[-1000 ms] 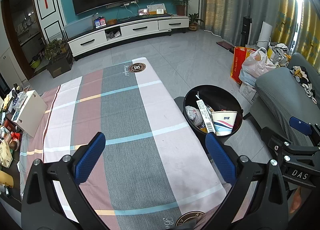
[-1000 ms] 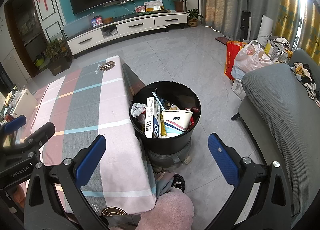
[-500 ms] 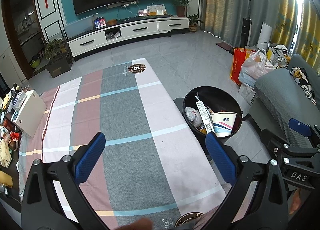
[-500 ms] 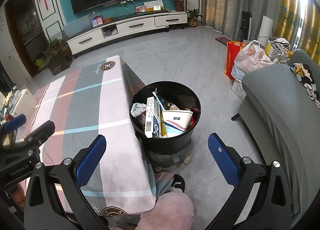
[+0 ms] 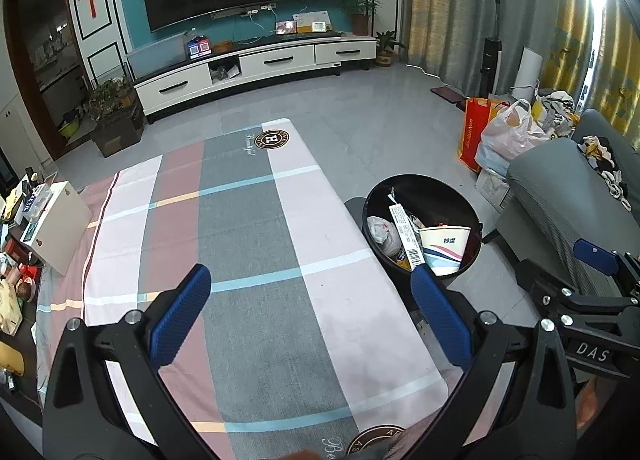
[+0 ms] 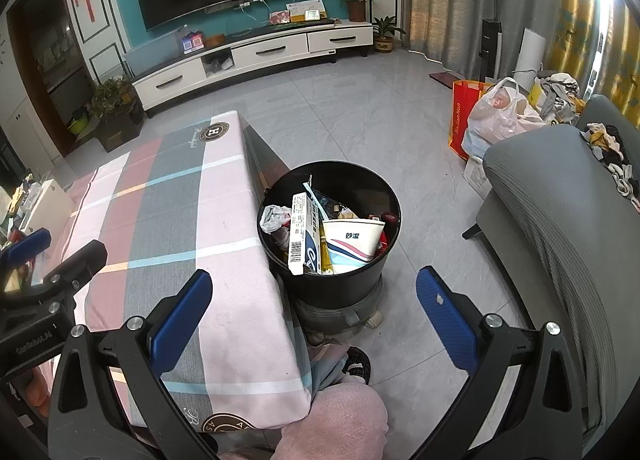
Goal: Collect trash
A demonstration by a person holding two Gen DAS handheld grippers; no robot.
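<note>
Left gripper (image 5: 306,302) gapes wide, empty, above the tablecloth (image 5: 248,244); right gripper (image 6: 314,302) likewise wide, the full bin (image 6: 332,284) just ahead.

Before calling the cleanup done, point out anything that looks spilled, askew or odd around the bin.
Nothing looks spilled. The black trash bin stands upright beside the table. Only a long barcoded carton and a paper cup poke up to its rim, leaning, with the bin quite full. Both grippers, left and right, are open and empty.

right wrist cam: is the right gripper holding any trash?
No, the right gripper is open with nothing between its blue fingers, and the trash sits in the black bin.
</note>
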